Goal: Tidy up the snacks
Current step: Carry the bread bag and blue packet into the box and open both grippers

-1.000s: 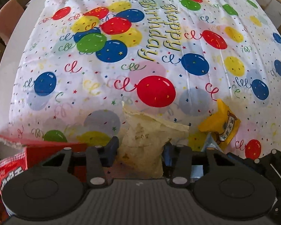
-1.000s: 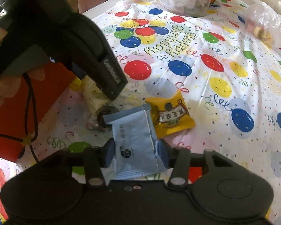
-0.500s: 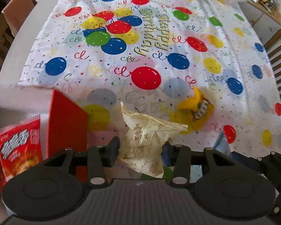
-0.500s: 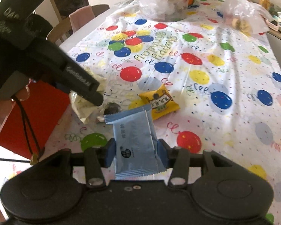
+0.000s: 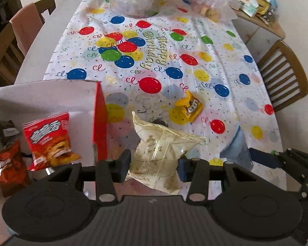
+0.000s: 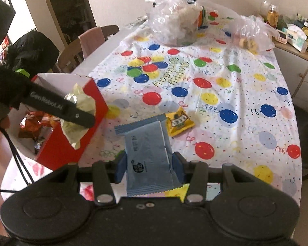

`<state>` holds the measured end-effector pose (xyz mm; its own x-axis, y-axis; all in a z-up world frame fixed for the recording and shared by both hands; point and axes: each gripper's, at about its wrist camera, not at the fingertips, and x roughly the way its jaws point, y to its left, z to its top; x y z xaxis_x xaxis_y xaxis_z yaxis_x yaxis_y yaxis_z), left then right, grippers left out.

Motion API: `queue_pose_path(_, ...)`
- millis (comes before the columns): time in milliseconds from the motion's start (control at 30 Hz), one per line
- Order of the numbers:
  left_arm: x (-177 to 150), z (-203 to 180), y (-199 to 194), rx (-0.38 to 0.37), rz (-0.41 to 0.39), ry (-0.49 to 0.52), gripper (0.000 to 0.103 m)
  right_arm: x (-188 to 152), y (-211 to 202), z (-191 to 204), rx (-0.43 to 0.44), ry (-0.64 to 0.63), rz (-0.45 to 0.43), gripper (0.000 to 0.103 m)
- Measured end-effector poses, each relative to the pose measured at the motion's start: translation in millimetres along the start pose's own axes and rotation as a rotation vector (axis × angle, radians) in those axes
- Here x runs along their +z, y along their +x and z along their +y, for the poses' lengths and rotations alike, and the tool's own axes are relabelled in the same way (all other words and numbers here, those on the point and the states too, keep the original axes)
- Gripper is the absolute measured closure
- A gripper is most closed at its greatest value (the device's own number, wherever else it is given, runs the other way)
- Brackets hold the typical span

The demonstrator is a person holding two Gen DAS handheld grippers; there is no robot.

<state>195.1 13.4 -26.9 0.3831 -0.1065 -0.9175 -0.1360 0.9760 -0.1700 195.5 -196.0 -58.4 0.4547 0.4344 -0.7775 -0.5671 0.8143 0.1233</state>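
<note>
Left wrist view: the left claw (image 5: 155, 161) is gripping a pale cream snack packet (image 5: 161, 149) between its pads, jaws partly closed on it, the packet hanging clear above the table (image 5: 30, 61). The red box (image 5: 99, 121) is standing just to the left, open at the top, with a red crisp packet (image 5: 49, 139), a dark orange packet (image 5: 9, 164) and a dark wrapper (image 5: 7, 130) lying inside. A yellow snack packet (image 5: 190, 105) is lying loose on the balloon tablecloth (image 5: 174, 61), well apart from the box.

Right wrist view: the right claw (image 6: 148, 167) is clamping a blue snack packet (image 6: 148, 153), jaws nearly as closed as they go, pads pressing on both long edges. The left claw (image 6: 80, 110) is showing at the left with the cream packet (image 6: 80, 121) hanging at the box's near wall (image 6: 71, 143). The yellow packet (image 6: 179, 121) is lying just beyond the blue one.

Assessment: the step in hand appears to be carrying both packets to the box. Recommended practice: bring the cream packet fully over the opening before releasing, since it is hanging across the rim and could snag or fall outside. Keep the right claw back until the left one clears, then drop the blue packet flat beside the others.
</note>
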Motion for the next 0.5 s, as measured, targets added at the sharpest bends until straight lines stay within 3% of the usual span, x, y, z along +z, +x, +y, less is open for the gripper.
queue_pose_path(500,-27,84,-68,-0.019,-0.070,-0.001,0.058,19,-10,97,0.003,-0.035,-0.040,0.057)
